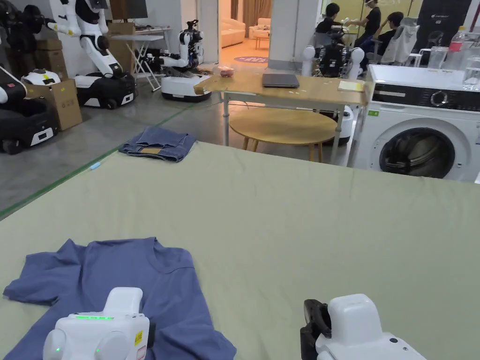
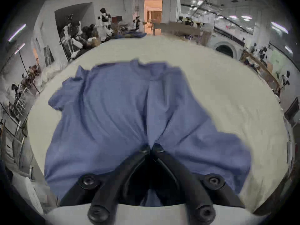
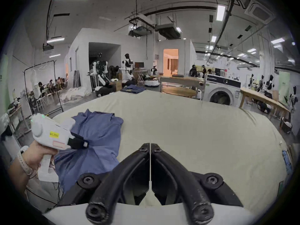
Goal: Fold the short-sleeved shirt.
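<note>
A blue short-sleeved shirt [image 1: 126, 281] lies at the near left of the pale green table cover [image 1: 304, 225], collar away from me, one sleeve out to the left. My left gripper [image 2: 150, 148] is shut on a pinch of the shirt [image 2: 113, 106] near its lower middle, and the cloth bunches into folds at the jaws. The right gripper view has that same left gripper [image 3: 86, 145] at the left, held by a hand, over the shirt [image 3: 97, 131]. My right gripper [image 3: 150, 145] hovers shut above bare cover to the right of the shirt, holding nothing. Both white gripper bodies sit at the bottom of the head view.
Folded jeans [image 1: 158, 144] lie at the far left corner of the cover. Beyond the table stand a washing machine [image 1: 422, 131], a wooden desk with a laptop [image 1: 280, 80], a round low table [image 1: 283, 126], several parked robots and seated people.
</note>
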`<state>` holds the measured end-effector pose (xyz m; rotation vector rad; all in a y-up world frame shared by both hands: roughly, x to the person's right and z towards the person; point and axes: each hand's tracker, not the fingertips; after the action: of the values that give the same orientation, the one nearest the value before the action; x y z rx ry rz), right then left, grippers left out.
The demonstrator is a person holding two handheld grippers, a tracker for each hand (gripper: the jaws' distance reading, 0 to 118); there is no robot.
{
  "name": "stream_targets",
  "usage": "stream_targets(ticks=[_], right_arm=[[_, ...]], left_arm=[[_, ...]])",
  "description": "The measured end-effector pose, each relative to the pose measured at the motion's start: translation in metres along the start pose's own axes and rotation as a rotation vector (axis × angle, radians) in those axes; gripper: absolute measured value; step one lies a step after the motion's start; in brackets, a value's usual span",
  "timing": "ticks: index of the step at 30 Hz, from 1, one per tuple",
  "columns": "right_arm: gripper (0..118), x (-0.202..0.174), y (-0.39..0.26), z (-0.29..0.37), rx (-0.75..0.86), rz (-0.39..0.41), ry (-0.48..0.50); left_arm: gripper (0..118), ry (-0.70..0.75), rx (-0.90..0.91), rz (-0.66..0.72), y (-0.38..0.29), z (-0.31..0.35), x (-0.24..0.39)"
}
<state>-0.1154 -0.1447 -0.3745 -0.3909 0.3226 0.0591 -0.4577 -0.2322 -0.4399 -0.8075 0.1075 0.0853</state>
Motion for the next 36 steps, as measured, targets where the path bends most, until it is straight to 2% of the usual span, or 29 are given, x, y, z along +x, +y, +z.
stream_targets(ticks=[3, 6, 11, 13, 17, 21, 24, 29, 33, 34, 36], right_arm=[[0, 0.026, 0.003, 0.03, 0.01, 0.005, -0.057], [0, 0.063, 0.005, 0.074, 0.055, 0.002, -0.171], [0, 0.139, 0.003, 0.157, 0.093, -0.02, -0.359], [0, 0.167, 0.002, 0.19, 0.116, -0.046, -0.44], [0, 0.221, -0.011, 0.249, 0.13, -0.089, -0.58], [0, 0.26, -0.034, 0.281, 0.107, -0.134, -0.657], [0, 0.282, -0.055, 0.29, 0.083, -0.175, -0.689], [0, 0.304, -0.081, 0.285, 0.033, -0.215, -0.704], [0, 0.306, -0.086, 0.271, 0.012, -0.216, -0.686], [0, 0.304, -0.084, 0.267, 0.013, -0.214, -0.679], [0, 0.297, -0.077, 0.26, 0.029, -0.214, -0.652]], left_arm=[[0, -0.145, 0.115, -0.031, 0.018, 0.038, 0.028], [0, -0.243, 0.207, -0.135, 0.038, 0.079, 0.091], [0, -0.532, 0.374, -0.23, 0.07, 0.142, 0.22], [0, -0.605, 0.432, -0.305, 0.074, 0.173, 0.275], [0, -0.765, 0.424, -0.416, 0.069, 0.212, 0.379], [0, -0.768, 0.267, -0.54, 0.037, 0.192, 0.468], [0, -0.706, 0.129, -0.612, -0.006, 0.143, 0.524], [0, -0.649, -0.121, -0.612, -0.072, 0.06, 0.569], [0, -0.658, -0.02, -0.58, -0.072, 0.057, 0.556], [8, -0.695, 0.015, -0.556, -0.066, 0.065, 0.548], [71, -0.707, 0.163, -0.516, -0.048, 0.093, 0.518]])
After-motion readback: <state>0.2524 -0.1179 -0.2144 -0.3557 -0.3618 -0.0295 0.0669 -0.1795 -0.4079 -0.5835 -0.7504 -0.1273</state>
